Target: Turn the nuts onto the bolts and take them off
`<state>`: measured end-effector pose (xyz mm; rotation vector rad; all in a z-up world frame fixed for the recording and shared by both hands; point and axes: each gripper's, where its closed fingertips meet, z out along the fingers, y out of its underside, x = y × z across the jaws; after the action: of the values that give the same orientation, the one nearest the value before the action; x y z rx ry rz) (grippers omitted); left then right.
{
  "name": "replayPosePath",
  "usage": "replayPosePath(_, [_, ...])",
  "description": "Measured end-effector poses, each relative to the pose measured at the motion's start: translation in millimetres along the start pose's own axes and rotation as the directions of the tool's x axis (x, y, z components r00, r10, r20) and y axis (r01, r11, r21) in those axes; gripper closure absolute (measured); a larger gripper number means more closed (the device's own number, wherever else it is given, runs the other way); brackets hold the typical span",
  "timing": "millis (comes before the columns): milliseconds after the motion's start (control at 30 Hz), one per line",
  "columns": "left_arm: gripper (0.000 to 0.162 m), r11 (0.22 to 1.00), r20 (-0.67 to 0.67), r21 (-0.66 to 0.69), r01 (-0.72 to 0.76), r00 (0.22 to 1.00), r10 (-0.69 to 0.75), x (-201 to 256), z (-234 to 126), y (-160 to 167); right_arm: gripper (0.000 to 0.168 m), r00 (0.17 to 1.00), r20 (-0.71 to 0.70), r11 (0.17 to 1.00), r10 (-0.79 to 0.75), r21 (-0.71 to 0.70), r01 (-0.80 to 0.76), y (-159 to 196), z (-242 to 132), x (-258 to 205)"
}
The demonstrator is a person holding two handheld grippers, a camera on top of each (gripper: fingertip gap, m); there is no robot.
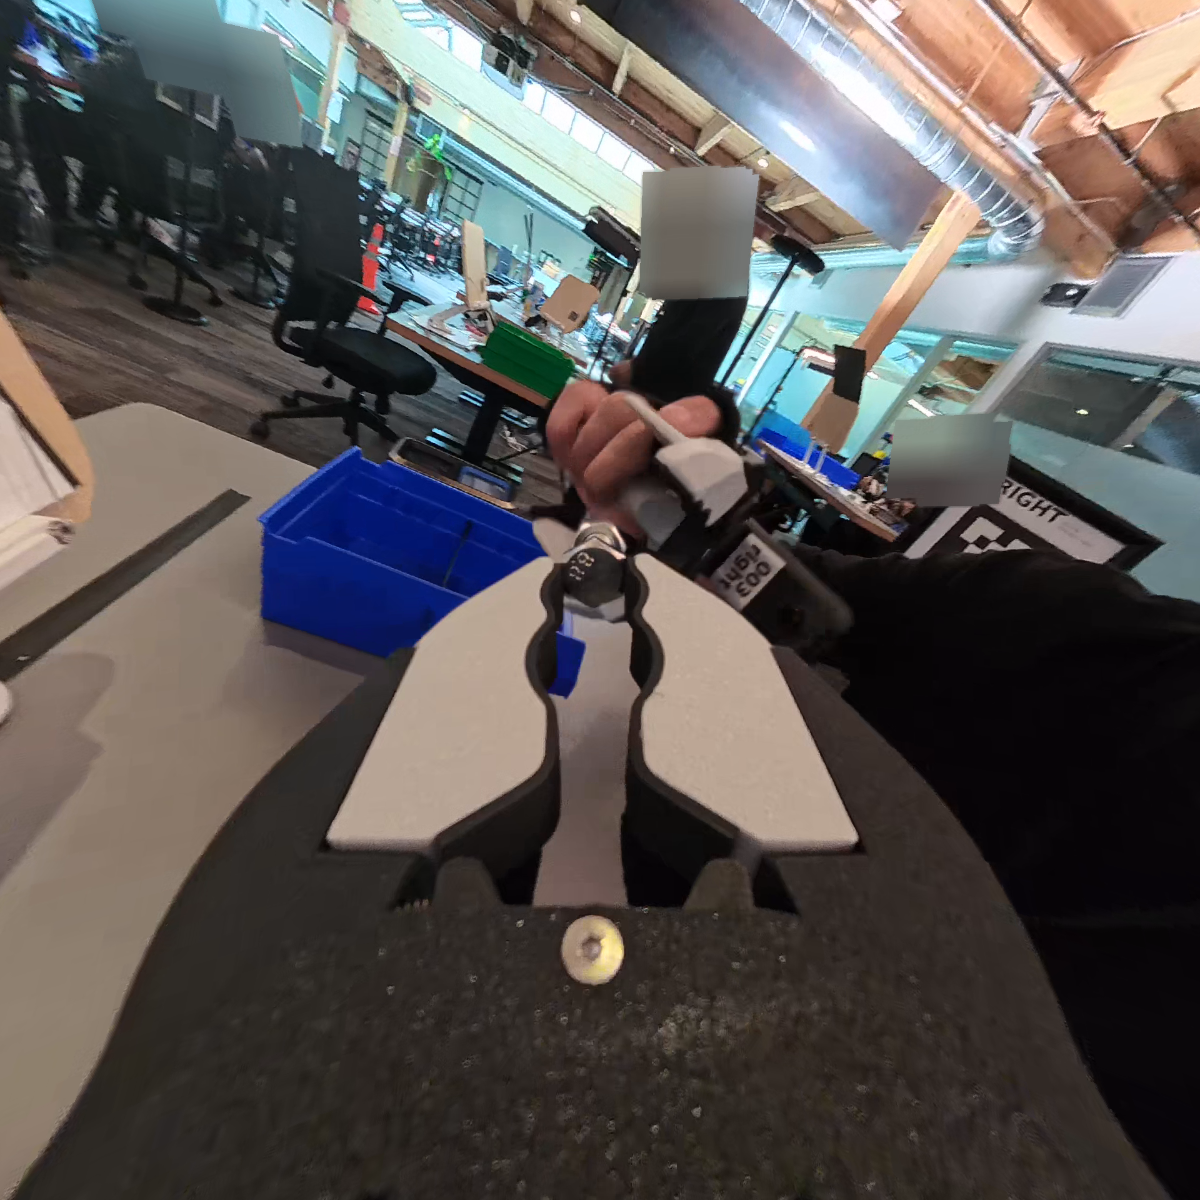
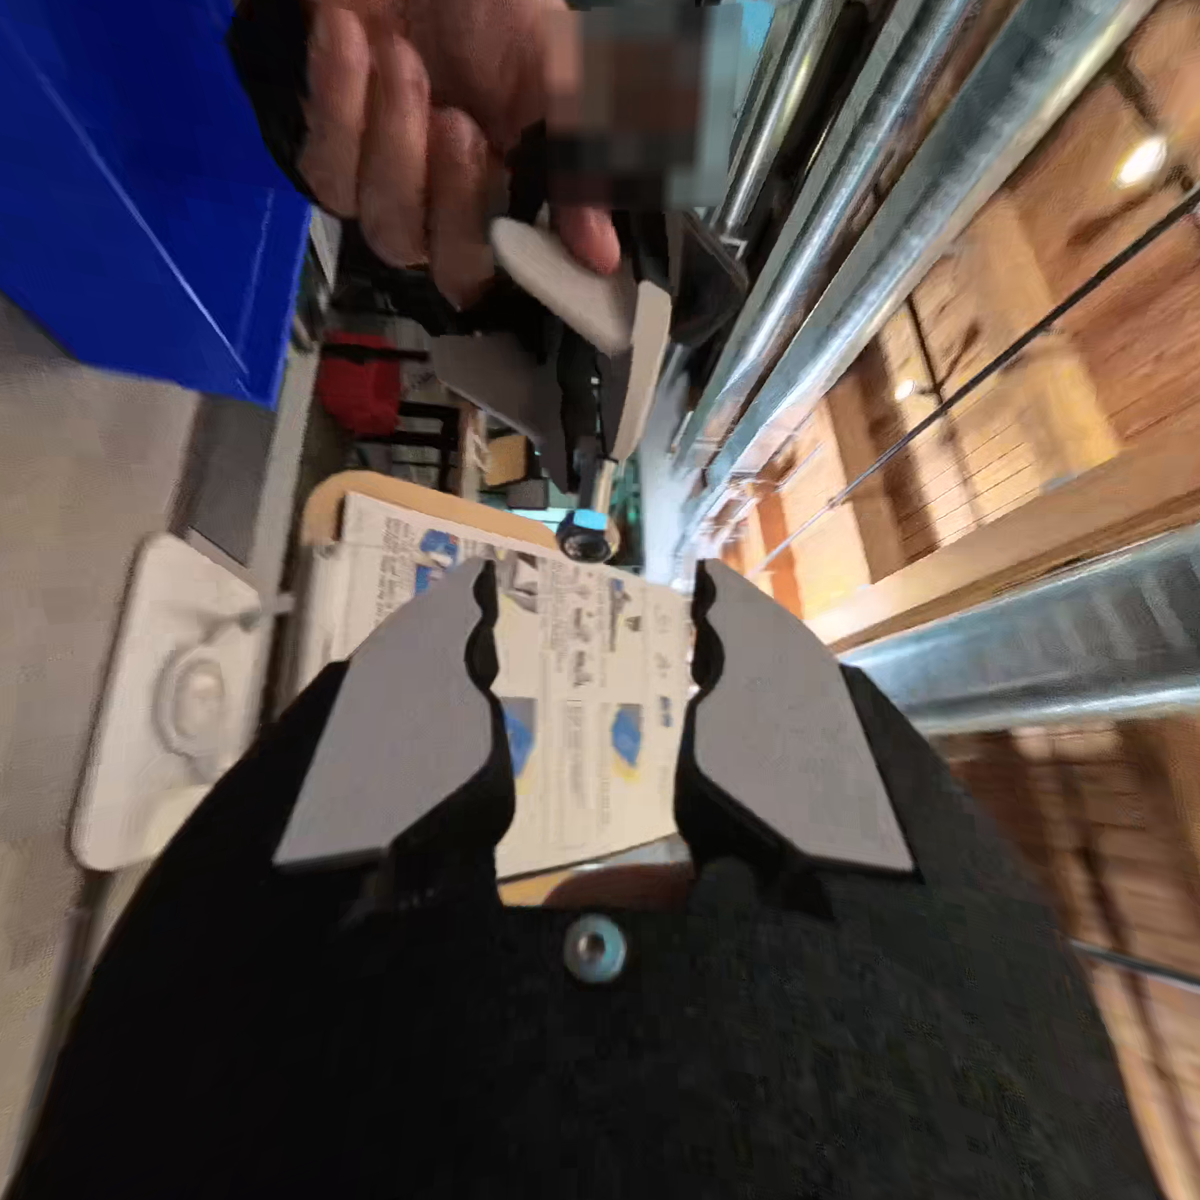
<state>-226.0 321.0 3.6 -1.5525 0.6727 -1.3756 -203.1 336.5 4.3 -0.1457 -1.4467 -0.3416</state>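
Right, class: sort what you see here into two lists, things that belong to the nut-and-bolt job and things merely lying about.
Belongs to the job:
- bolt, clamped by its head in the left hand-held gripper
- nut on the bolt's far end
- right hand-held gripper, open, near the nut

Lying about:
- blue bin
- printed sheet
- white tray
- office chair

Inventory, both views:
- Bolt [image 1: 592,580]: 1, hex head.
- Nut [image 2: 586,540]: 1, on that bolt.
- Tools: 2, left tool [image 1: 594,587] and right tool [image 2: 594,587].
- Blue bin [image 1: 383,552]: 1.
- Grey counter [image 1: 162,682]: 1.
- Printed sheet [image 2: 584,708]: 1.
- White plastic piece [image 2: 169,701]: 1.
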Motion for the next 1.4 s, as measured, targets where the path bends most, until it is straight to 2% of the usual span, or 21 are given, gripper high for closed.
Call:
replayPosePath(67, [0.146,1.000,0.021,0.018,-0.022,1.000,0.022,0.8,-7.5,-5.2,0.109,0.958,0.068,0.960,0.278,0.023,-0.280,-2.0,-0.6,-7.0])
replayPosePath(100, [0.146,0.999,0.032,0.028,-0.045,0.999,0.044,1.5,-10.9,-7.7,0.106,0.890,0.126,0.897,0.438,0.003,-0.442,-1.7,0.6,-14.6])
replayPosePath(133, [0.146,0.997,0.049,0.037,-0.075,0.996,0.073,1.5,-14.1,-10.3,0.102,0.771,0.191,0.788,0.608,-0.028,-0.615,-2.8,2.2,-23.4])
replayPosePath(167, [0.146,0.993,0.069,0.038,-0.107,0.992,0.105,1.6,-16.7,-12.0,0.102,0.595,0.262,0.630,0.760,-0.070,-0.773,-6.3,3.1,-32.7])
replayPosePath(233, [0.145,0.983,0.093,0.042,-0.180,0.980,0.175,4.8,-20.1,-15.1,0.099,0.141,0.377,0.221,0.916,-0.177,-0.959,-18.1,3.7,-45.3])
replayPosePath(300, [0.146,0.969,0.104,0.050,-0.243,0.966,0.237,9.8,-21.8,-18.1,0.088,-0.297,0.411,-0.175,0.862,-0.309,-0.935,-27.6,6.5,-51.9])
replayPosePath(333, [0.145,0.964,0.110,0.047,-0.261,0.961,0.255,11.3,-21.9,-18.5,0.089,-0.477,0.407,-0.330,0.779,-0.379,-0.864,-32.5,7.4,-54.6])
replayPosePath(367, [0.145,0.959,0.113,0.038,-0.280,0.955,0.274,12.5,-21.5,-17.7,0.087,-0.611,0.393,-0.438,0.687,-0.447,-0.780,-37.4,8.8,-57.6])
replayPosePath(400, [0.145,0.953,0.127,0.028,-0.303,0.946,0.297,12.5,-21.1,-17.3,0.086,-0.712,0.381,-0.522,0.589,-0.494,-0.696,-41.6,10.1,-57.4])
replayPosePath(467, [0.146,0.947,0.150,0.001,-0.322,0.936,0.318,10.3,-19.5,-15.1,0.087,-0.844,0.356,-0.670,0.402,-0.514,-0.536,-41.1,14.0,-48.9])
replayPosePath(533, [0.146,0.935,0.160,-0.028,-0.354,0.922,0.353,9.0,-17.0,-11.2,0.093,-0.903,0.361,-0.773,0.235,-0.494,-0.398,-34.3,16.1,-34.5])
replayPosePath(567, [0.146,0.928,0.170,-0.044,-0.369,0.913,0.371,7.7,-15.7,-9.6,0.093,-0.912,0.374,-0.796,0.169,-0.494,-0.350,-32.5,15.3,-27.0])
replayPosePath(733, [0.145,0.887,0.171,-0.122,-0.445,0.871,0.461,7.7,-8.5,1.1,0.110,-0.918,0.395,-0.816,0.042,-0.516,-0.259,-31.0,10.6,-6.8])
replayPosePath(933, [0.146,0.867,0.166,-0.190,-0.461,0.855,0.491,6.3,-3.5,10.7,0.128,-0.915,0.402,-0.814,0.023,-0.524,-0.250,-27.6,7.4,-7.4])
replayPosePath(1200, [0.146,0.864,0.168,-0.191,-0.467,0.851,0.497,4.9,-3.9,11.0,0.133,-0.916,0.401,-0.794,0.011,-0.553,-0.252,-33.6,5.0,-13.3])
replayPosePath(1267, [0.146,0.859,0.165,-0.198,-0.473,0.847,0.505,5.2,-3.8,12.3,0.137,-0.914,0.405,-0.798,0.002,-0.551,-0.245,-33.0,5.1,-12.9])
replayPosePath(1333, [0.146,0.856,0.150,-0.194,-0.479,0.848,0.508,8.4,-3.5,12.7,0.151,-0.910,0.415,-0.798,-0.001,-0.548,-0.249,-32.0,4.7,-13.6])
replayPosePath(1400, [0.145,0.852,0.156,-0.201,-0.483,0.843,0.515,8.0,-3.1,12.9,0.151,-0.908,0.418,-0.798,-0.022,-0.555,-0.235,-31.5,4.6,-14.2])
